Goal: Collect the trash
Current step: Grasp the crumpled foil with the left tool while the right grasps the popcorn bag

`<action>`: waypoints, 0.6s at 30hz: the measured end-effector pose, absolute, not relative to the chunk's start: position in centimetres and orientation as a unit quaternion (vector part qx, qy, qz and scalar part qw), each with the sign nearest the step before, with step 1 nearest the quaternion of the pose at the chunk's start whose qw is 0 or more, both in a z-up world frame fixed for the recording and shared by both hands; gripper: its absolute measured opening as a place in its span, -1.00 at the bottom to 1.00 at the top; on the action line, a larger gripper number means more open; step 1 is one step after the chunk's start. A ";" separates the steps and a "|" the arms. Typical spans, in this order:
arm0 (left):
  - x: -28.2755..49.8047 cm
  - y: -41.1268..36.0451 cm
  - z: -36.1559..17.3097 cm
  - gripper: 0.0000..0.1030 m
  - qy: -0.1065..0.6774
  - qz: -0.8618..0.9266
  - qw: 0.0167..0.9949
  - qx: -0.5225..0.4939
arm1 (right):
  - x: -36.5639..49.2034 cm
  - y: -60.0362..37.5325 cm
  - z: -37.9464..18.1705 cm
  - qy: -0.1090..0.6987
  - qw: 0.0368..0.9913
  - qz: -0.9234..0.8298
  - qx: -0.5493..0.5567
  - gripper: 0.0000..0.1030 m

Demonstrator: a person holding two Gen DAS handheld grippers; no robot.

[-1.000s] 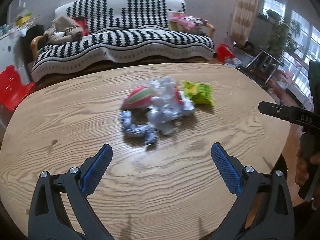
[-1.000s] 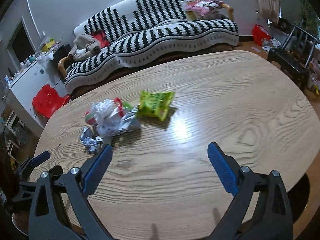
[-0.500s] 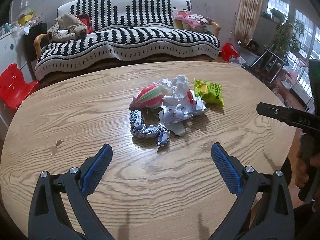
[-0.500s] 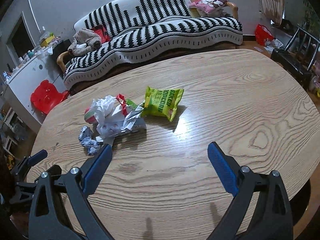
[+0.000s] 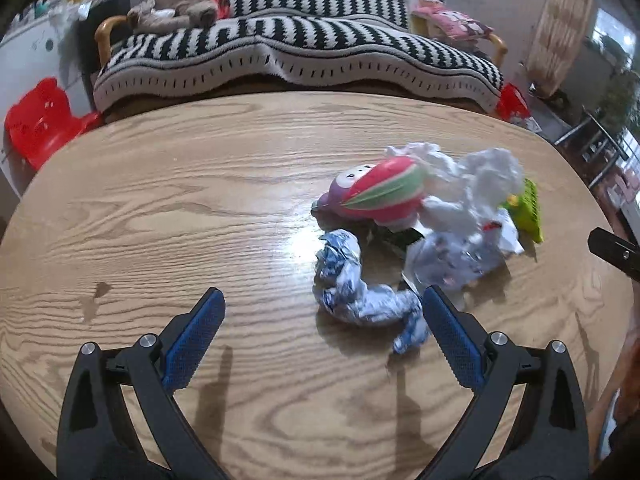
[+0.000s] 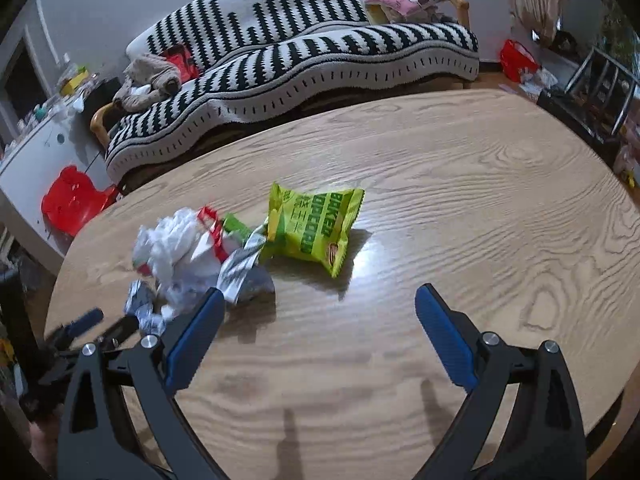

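A heap of trash lies on the oval wooden table (image 5: pixel 160 208). In the left wrist view a crumpled blue-white wrapper (image 5: pixel 352 284) sits just ahead of my open left gripper (image 5: pixel 320 312), close to its right finger. Behind it lie a pink, red and green striped packet (image 5: pixel 380 192), crumpled white paper (image 5: pixel 480 184) and a silvery wrapper (image 5: pixel 456 260). In the right wrist view a green popcorn bag (image 6: pixel 316 228) lies ahead of my open right gripper (image 6: pixel 320 312), which holds nothing. The white paper (image 6: pixel 172 244) and silvery wrapper (image 6: pixel 244 272) sit by its left finger.
A black-and-white striped sofa (image 5: pixel 296 48) stands behind the table, with a plush toy (image 5: pixel 172 4) and pink packets (image 5: pixel 448 20) on it. A red plastic chair (image 5: pixel 36 124) is at the left. Metal racks (image 6: pixel 600 92) stand at the right.
Both grippers have moved closer to the trash heap; the left one has swung left, so the pile now sits right of its centre. Both stay open.
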State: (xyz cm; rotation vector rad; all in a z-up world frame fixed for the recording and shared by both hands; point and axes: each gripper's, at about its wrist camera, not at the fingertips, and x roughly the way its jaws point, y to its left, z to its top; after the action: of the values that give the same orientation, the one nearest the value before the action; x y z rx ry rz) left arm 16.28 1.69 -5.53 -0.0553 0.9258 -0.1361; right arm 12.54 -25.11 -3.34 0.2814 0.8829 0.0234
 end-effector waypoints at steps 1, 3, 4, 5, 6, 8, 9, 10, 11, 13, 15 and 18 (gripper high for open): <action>16.5 1.7 -5.7 0.86 0.448 -0.063 0.892 -0.029 | 13.2 -25.2 -3.7 0.426 0.893 0.008 0.142 0.80; 17.1 1.6 -6.2 0.86 0.452 -0.059 0.890 -0.032 | 14.7 -25.5 -4.6 0.432 0.888 0.004 0.159 0.80; 17.4 1.6 -6.4 0.86 0.454 -0.056 0.888 -0.034 | 15.5 -25.6 -5.2 0.437 0.884 0.003 0.168 0.80; 17.6 1.6 -6.6 0.86 0.453 -0.059 0.889 -0.040 | 16.2 -25.7 -5.7 0.440 0.881 0.001 0.175 0.80; 17.7 1.6 -6.7 0.86 0.452 -0.060 0.889 -0.044 | 17.1 -25.9 -6.3 0.442 0.877 -0.001 0.187 0.80; 18.1 1.7 -6.8 0.86 0.452 -0.061 0.888 -0.059 | 18.6 -26.1 -7.2 0.449 0.870 0.000 0.205 0.80; 18.1 1.7 -6.9 0.86 0.454 -0.065 0.886 -0.064 | 19.2 -26.1 -7.4 0.451 0.868 0.000 0.209 0.80; 18.1 1.8 -7.0 0.86 0.455 -0.066 0.886 -0.068 | 19.8 -26.2 -7.8 0.453 0.866 0.000 0.213 0.80; 18.1 1.8 -7.1 0.86 0.454 -0.069 0.885 -0.072 | 20.3 -26.2 -8.0 0.454 0.865 0.000 0.215 0.80; 18.2 1.8 -7.1 0.86 0.452 -0.070 0.886 -0.072 | 21.6 -26.0 -8.6 0.461 0.861 0.000 0.213 0.80; 18.3 1.8 -7.2 0.86 0.450 -0.071 0.887 -0.072 | 22.2 -25.5 -8.7 0.457 0.868 -0.004 0.196 0.78; 18.5 1.7 -7.4 0.79 0.452 -0.078 0.884 -0.087 | 22.5 -24.6 -8.8 0.455 0.874 0.003 0.170 0.21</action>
State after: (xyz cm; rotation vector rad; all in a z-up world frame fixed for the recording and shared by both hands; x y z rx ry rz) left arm 18.46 1.70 -7.39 -0.1801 0.9406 -0.1627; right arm 22.48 -24.55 -8.80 0.3541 0.9493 0.0057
